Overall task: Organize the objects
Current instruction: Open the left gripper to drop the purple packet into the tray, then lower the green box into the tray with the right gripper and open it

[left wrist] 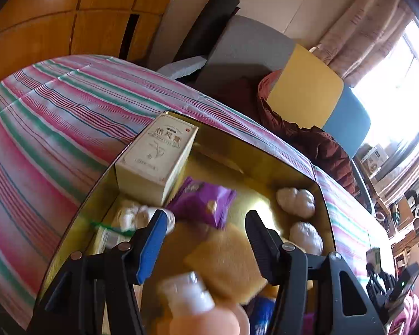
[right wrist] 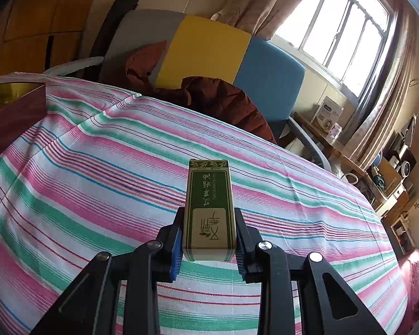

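A: Below the left gripper (left wrist: 205,240), what is hard to make out?

B: A blurred bottle (left wrist: 194,301) with a white cap fills the bottom edge, too close to read. Its lower part is cut off. A tan sponge (left wrist: 226,265) lies behind it, partly covered.

A: And the jaws?

B: They stand wide apart, holding nothing, over a gold-lined box (left wrist: 325,209). Inside are a cream carton (left wrist: 156,159) standing in the far corner, a purple packet (left wrist: 202,203) and two white bundles (left wrist: 296,202) by the right wall. Items under the left finger are hidden.

A: The right gripper (right wrist: 208,237)?

B: Its jaws are closed on a green tin (right wrist: 209,212), gripped near its close end, the rest pointing away above the striped sheet (right wrist: 83,167) of the bed. The box's dark outer wall (right wrist: 14,117) shows at far left, cut off by the frame.
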Available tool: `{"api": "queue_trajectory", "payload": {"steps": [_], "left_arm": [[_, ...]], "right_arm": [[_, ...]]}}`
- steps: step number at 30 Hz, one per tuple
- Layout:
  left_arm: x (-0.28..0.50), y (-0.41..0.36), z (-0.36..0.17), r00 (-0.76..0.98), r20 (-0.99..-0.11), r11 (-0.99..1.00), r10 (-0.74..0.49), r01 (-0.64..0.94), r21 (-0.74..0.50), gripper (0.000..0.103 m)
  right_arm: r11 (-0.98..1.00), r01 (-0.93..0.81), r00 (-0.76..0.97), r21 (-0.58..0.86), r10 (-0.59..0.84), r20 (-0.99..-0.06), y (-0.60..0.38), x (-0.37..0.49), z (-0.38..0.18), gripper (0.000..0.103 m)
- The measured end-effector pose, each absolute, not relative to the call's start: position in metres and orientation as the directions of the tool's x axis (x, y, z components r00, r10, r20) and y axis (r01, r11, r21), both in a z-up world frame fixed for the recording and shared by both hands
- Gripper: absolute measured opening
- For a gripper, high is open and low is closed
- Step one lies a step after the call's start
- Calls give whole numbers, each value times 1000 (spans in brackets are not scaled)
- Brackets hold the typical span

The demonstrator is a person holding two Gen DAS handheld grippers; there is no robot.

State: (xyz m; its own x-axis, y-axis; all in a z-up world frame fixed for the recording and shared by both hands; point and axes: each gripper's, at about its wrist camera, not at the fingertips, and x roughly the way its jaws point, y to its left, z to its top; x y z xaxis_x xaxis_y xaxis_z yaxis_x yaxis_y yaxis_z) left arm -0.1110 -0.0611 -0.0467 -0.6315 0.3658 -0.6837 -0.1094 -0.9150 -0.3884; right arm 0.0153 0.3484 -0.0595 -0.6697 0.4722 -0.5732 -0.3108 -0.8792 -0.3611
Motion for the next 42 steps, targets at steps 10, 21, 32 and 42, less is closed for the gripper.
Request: {"api": "queue_trajectory", "payload": {"steps": [10, 21, 32, 42], "left_arm": [[-67, -57, -43, -645, -652, -906, 397, -163, -390, 59], [-46, -52, -37, -657, -635, -906, 407, -199, -374, 59], [-35, -58, -33, -664, -646, -921, 376, -192, -339, 59], [-29, -68, -31, -668, -647, -923, 367, -178, -341, 59]], "right_arm": [[-917, -169, -711, -363, 368, -599, 315, 16, -51, 31], [-990, 129, -771, -62, -61, -634, 212, -13, -2, 31], [-962, 246, -627, 114, -248, -738, 131, -89, 5, 31], [-965, 224, -497, 136, -234, -835, 89, -154, -21, 32]]}}
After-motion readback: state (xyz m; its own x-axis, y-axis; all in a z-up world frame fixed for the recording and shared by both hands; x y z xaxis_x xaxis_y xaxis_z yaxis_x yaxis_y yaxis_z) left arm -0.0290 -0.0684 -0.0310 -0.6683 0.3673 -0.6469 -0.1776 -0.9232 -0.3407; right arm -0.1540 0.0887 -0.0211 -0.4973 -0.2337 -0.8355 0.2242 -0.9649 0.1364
